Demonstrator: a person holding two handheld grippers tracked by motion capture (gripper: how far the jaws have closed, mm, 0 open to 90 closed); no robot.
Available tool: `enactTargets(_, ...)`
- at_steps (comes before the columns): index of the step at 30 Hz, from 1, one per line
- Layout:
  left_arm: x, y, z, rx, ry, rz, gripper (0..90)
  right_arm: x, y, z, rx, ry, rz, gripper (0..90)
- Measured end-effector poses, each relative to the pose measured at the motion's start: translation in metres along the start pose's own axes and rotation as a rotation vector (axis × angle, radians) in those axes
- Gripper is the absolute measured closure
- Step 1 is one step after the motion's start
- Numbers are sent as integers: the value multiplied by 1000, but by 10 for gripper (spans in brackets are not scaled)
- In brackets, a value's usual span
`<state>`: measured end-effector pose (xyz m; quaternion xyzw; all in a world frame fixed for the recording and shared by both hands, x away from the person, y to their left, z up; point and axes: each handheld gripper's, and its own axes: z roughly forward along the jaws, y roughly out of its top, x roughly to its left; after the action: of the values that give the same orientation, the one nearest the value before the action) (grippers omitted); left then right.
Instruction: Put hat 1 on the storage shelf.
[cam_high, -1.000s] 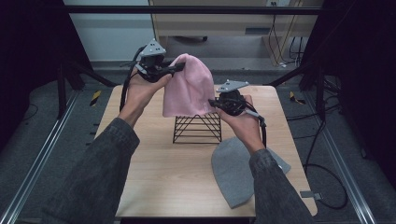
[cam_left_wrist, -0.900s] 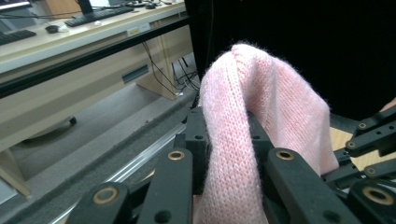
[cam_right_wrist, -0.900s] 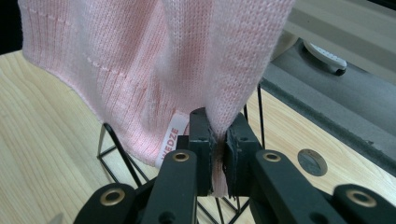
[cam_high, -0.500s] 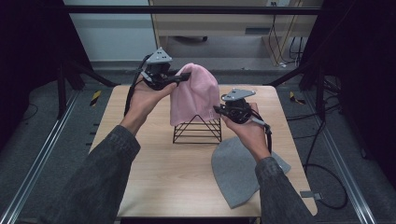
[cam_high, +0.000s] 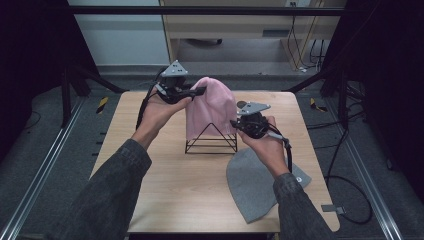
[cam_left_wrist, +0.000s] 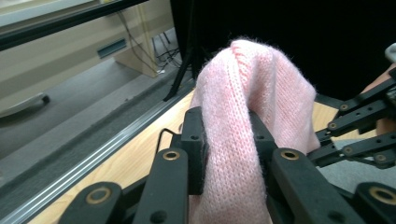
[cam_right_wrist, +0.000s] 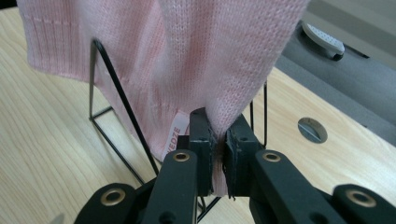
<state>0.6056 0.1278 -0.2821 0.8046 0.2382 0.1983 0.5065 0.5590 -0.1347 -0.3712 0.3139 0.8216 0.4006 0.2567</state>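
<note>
Dark curtains ring our wooden bench (cam_high: 165, 200). We grip the pink beanie (cam_high: 212, 107) with both claws: our left claw (cam_high: 192, 92) pinches its top, our right claw (cam_high: 239, 125) is clenched on its hem. Below them stands a black wire stand (cam_high: 210, 142); a grey beanie (cam_high: 255, 185) lies near our right claw.

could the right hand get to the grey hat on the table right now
Probably not yet. The grey hat lies in the open right under that forearm, but the right claw is shut on the pink hat over the wire stand and would have to let go first.
</note>
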Motion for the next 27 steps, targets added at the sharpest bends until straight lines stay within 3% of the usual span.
enactTargets(10,-9,-11,3,34,-20,6,737,4,-16,11,35,9,22,832)
enactTargets(17,-15,-23,6,56,-58,-12,732,6,-25,18,69,21,28,831)
enactTargets(21,-22,-29,9,83,-37,-23,737,6,-33,19,81,21,43,831)
enactTargets(23,-25,-33,11,87,-51,-41,740,6,-37,20,83,23,48,831)
enactTargets(27,-30,-37,15,102,-67,-34,742,5,-43,23,100,27,69,818)
